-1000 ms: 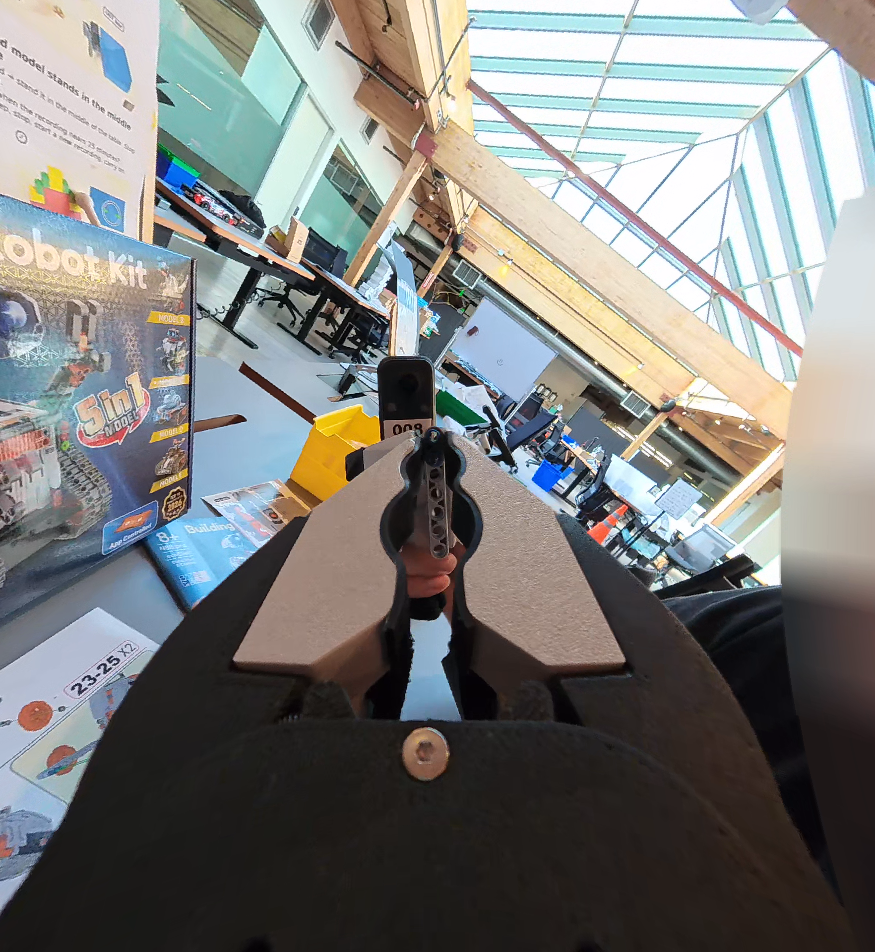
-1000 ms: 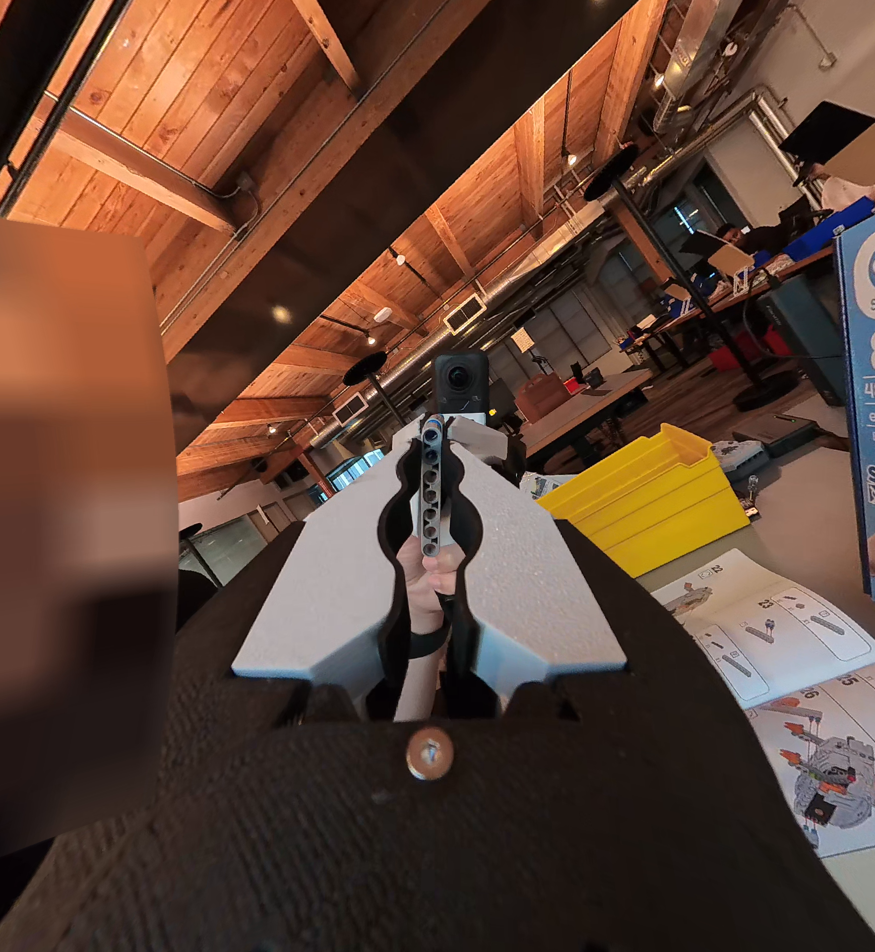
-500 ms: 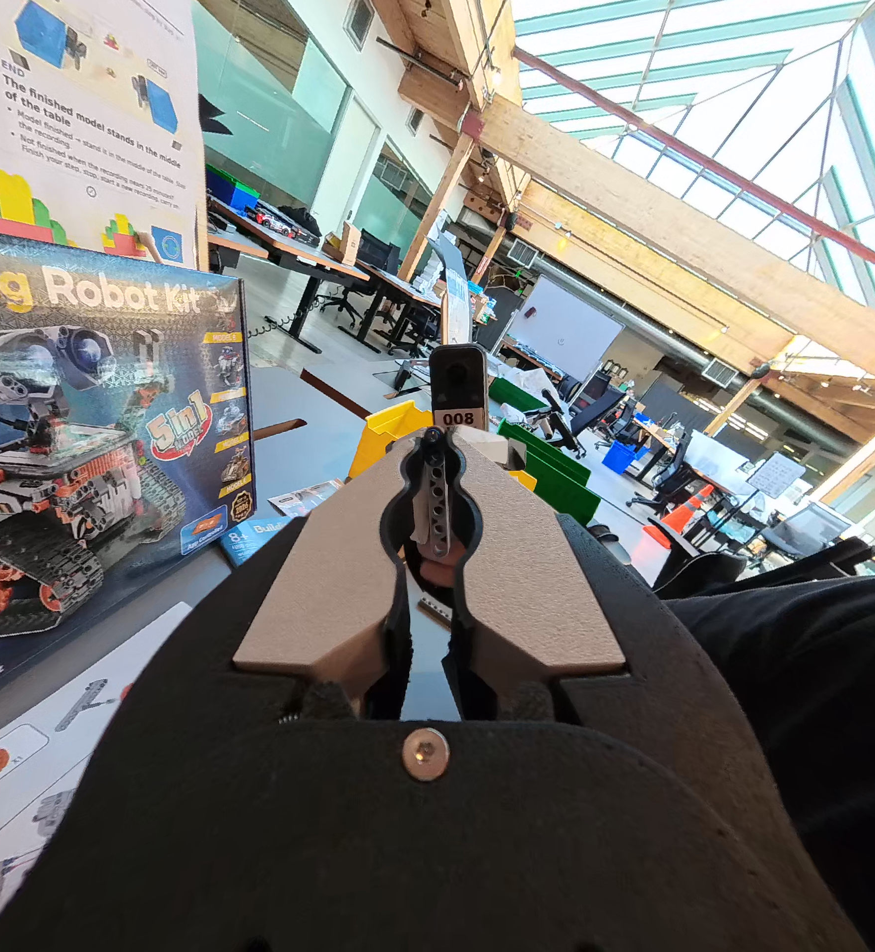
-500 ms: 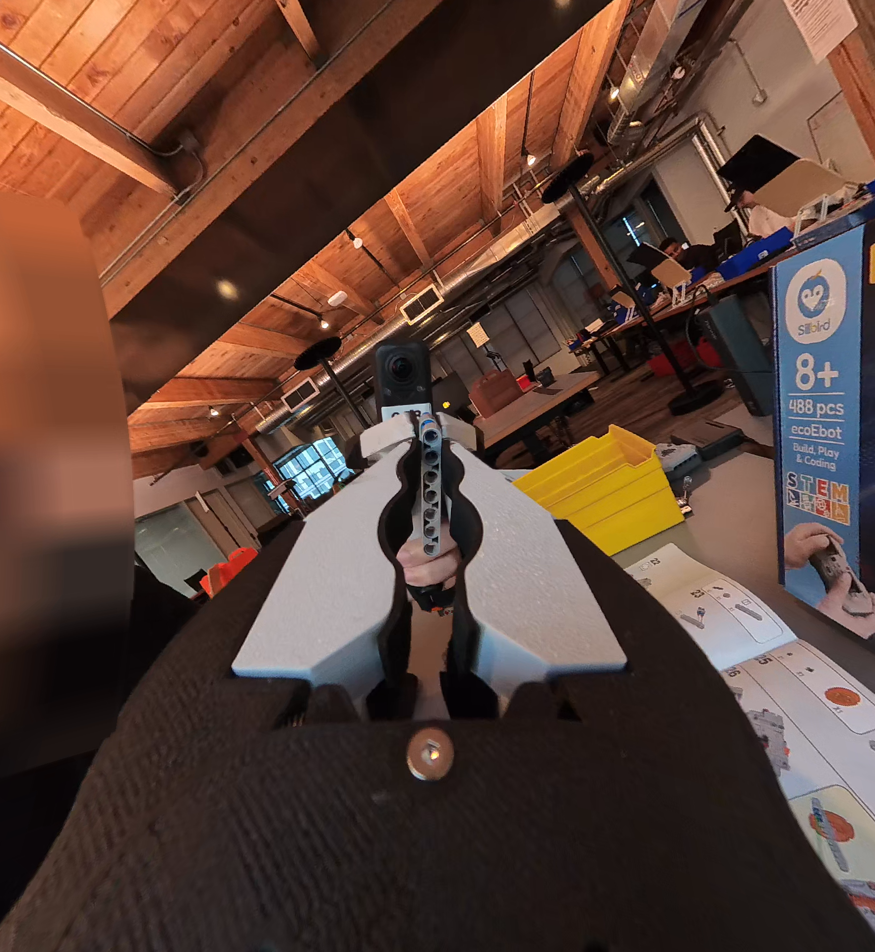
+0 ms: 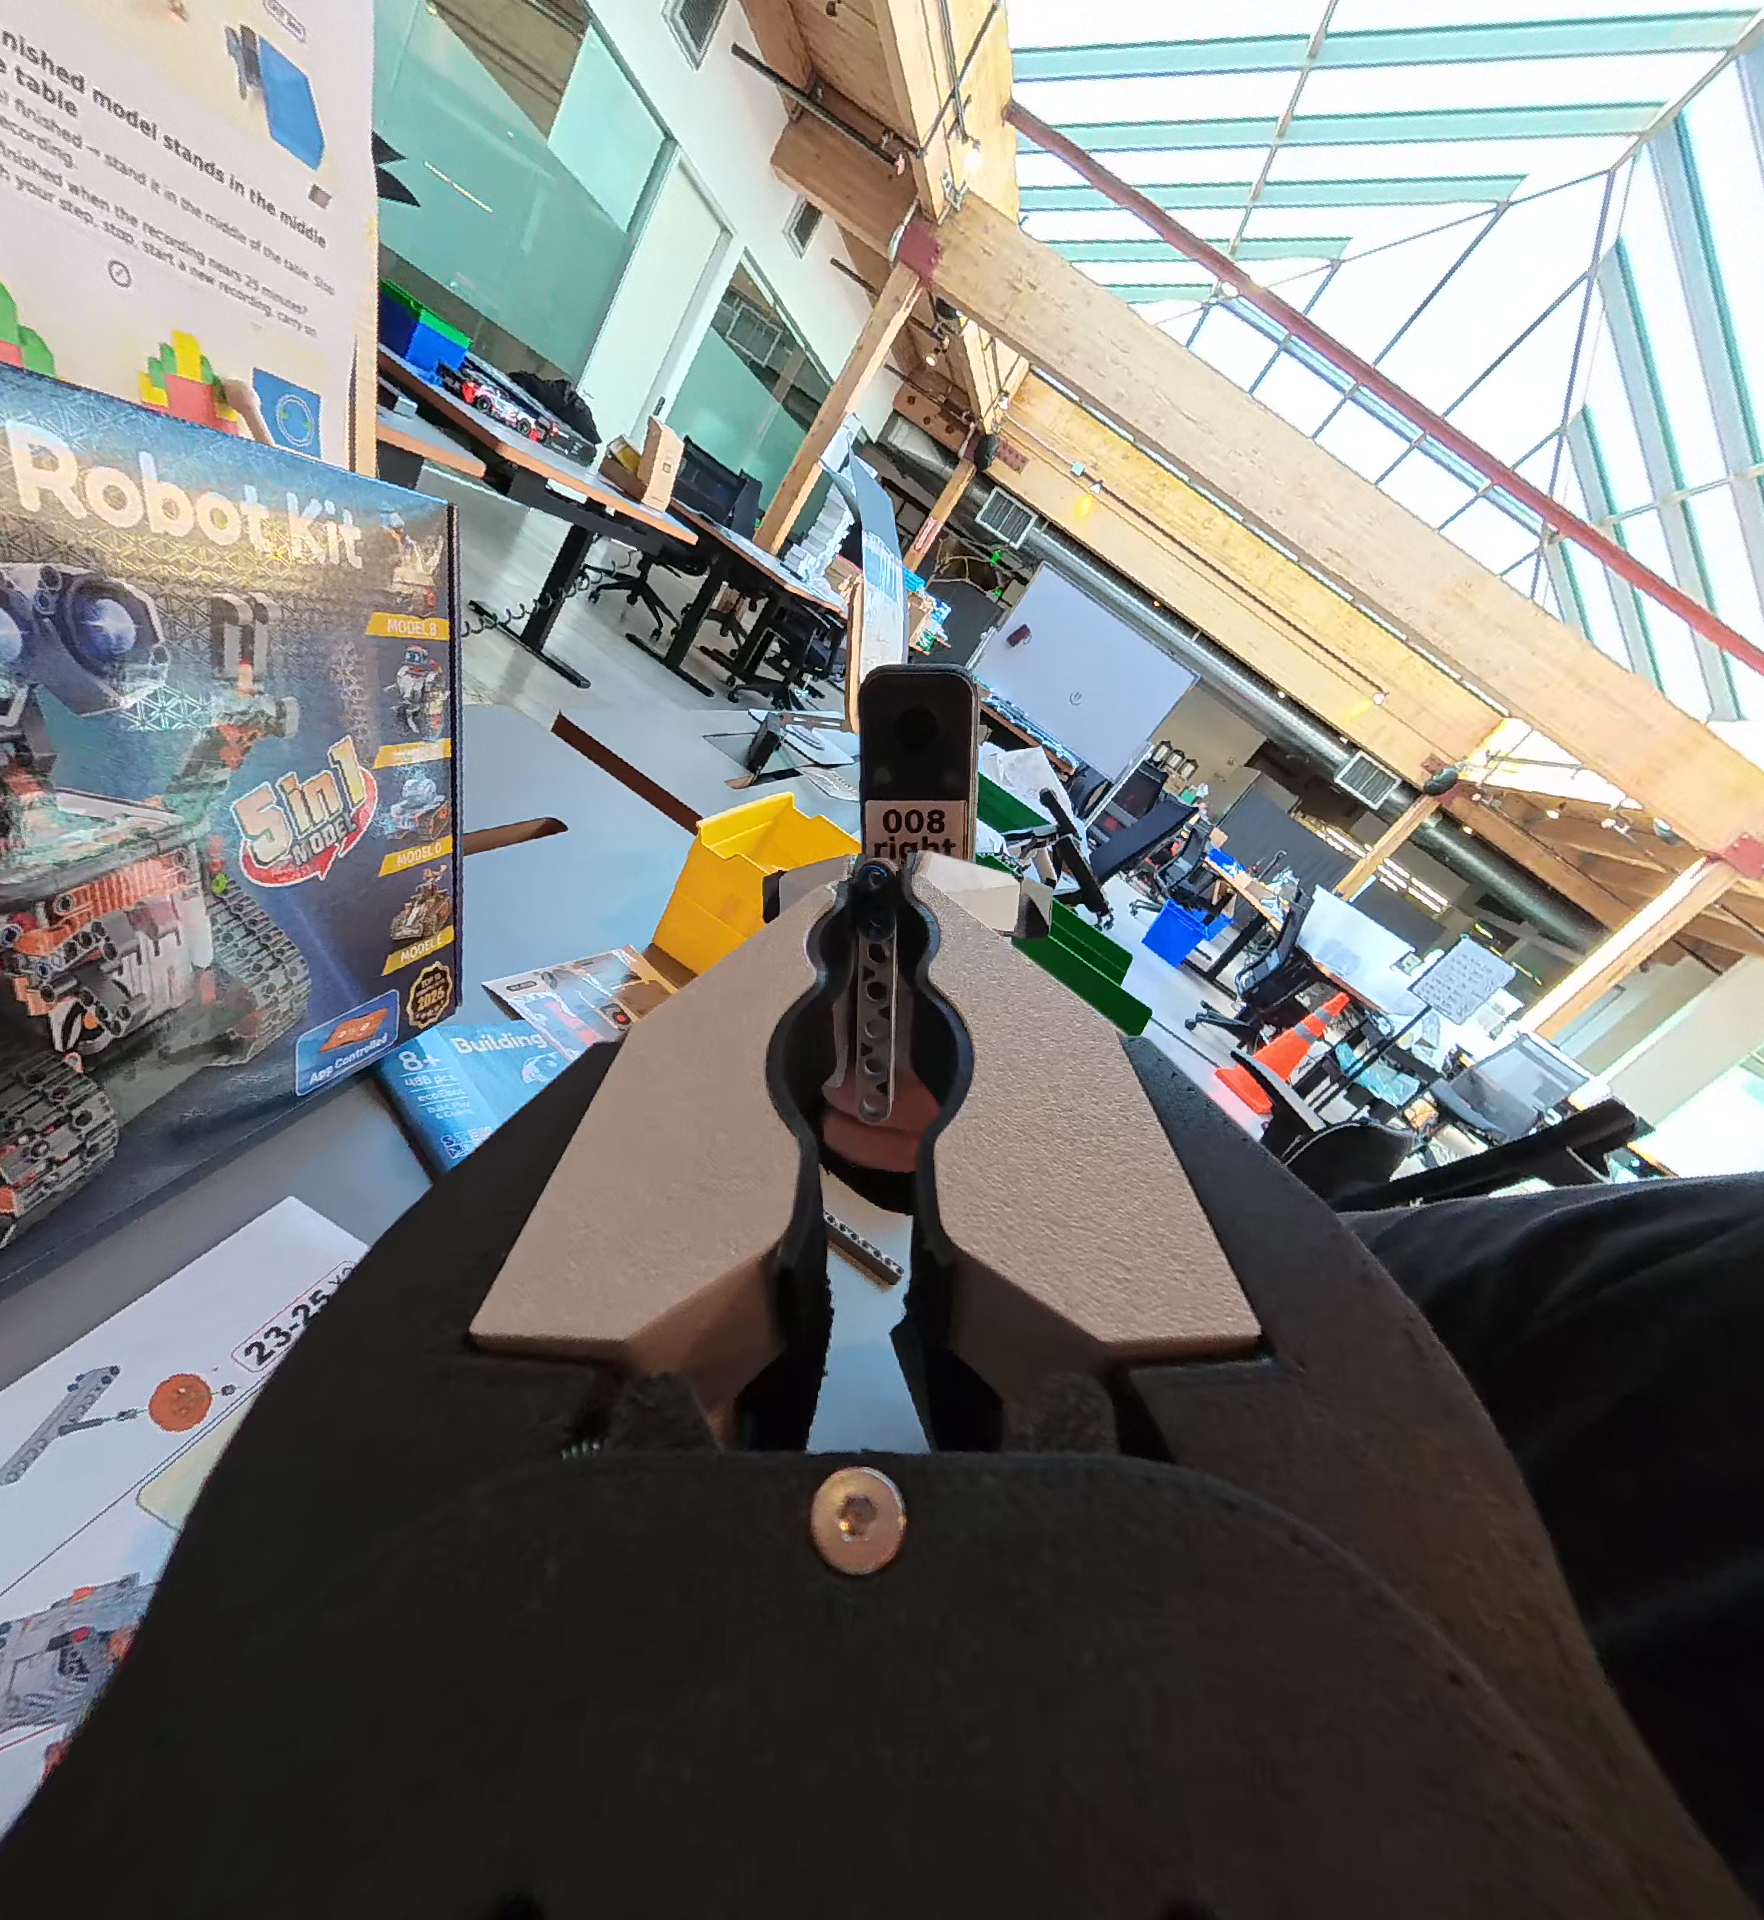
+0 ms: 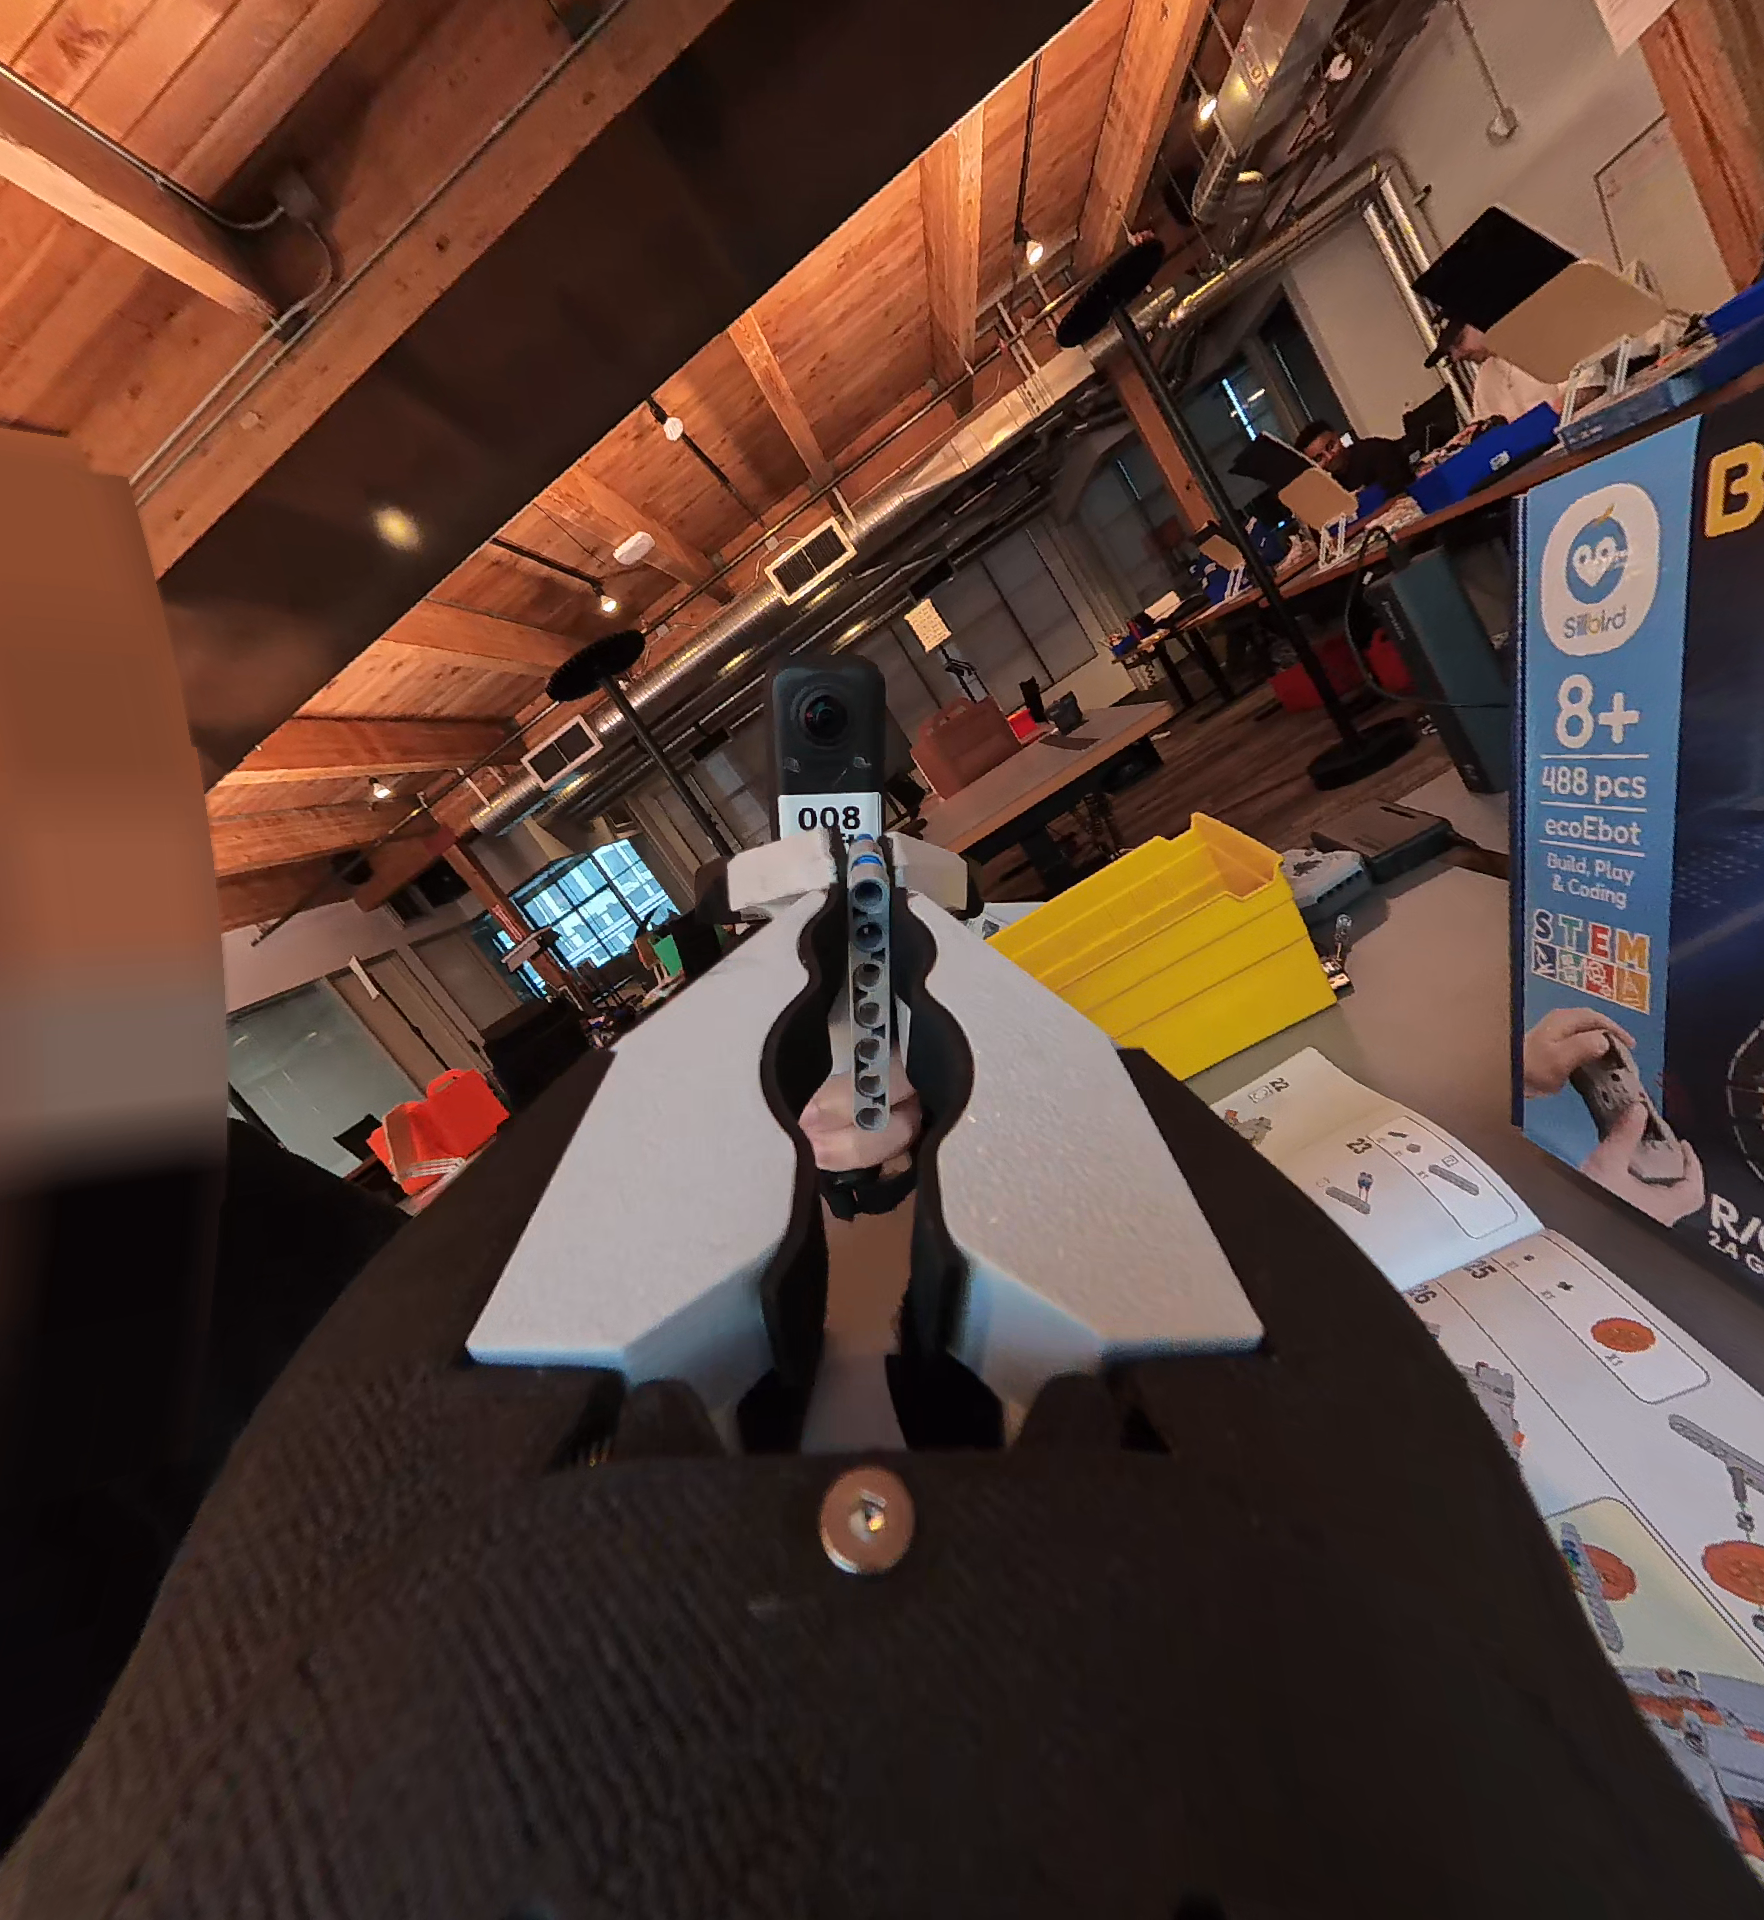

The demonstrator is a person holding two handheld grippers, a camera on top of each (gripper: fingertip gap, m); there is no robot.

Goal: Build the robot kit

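Note:
My left gripper (image 5: 870, 896) is shut on a thin grey beam with holes (image 5: 873, 1023), held upright along the fingers above the table. My right gripper (image 6: 865, 883) is shut on a grey holed beam (image 6: 870, 1013) with a blue pin (image 6: 865, 862) at its far end. The two grippers face each other tip to tip. The right gripper's camera (image 5: 917, 748) shows just behind my left fingertips, and the left gripper's camera (image 6: 826, 727) behind my right ones. I cannot tell whether both hold one beam or two joined ones.
A blue robot kit box (image 5: 182, 810) stands on the grey table, also in the right wrist view (image 6: 1688, 831). An open instruction booklet (image 6: 1584, 1403), a yellow bin (image 6: 1169, 966), a green bin (image 5: 1075, 966) and a loose grey beam (image 5: 862, 1247) are nearby. A dark-clothed person (image 5: 1636, 1455) is at the right. The tips of both grippers are at nearly the same place.
Both grippers have swung together while staying tip to tip and shut on the beam. More of the box and booklet shows in the right wrist view. The other gripper's camera looks closer.

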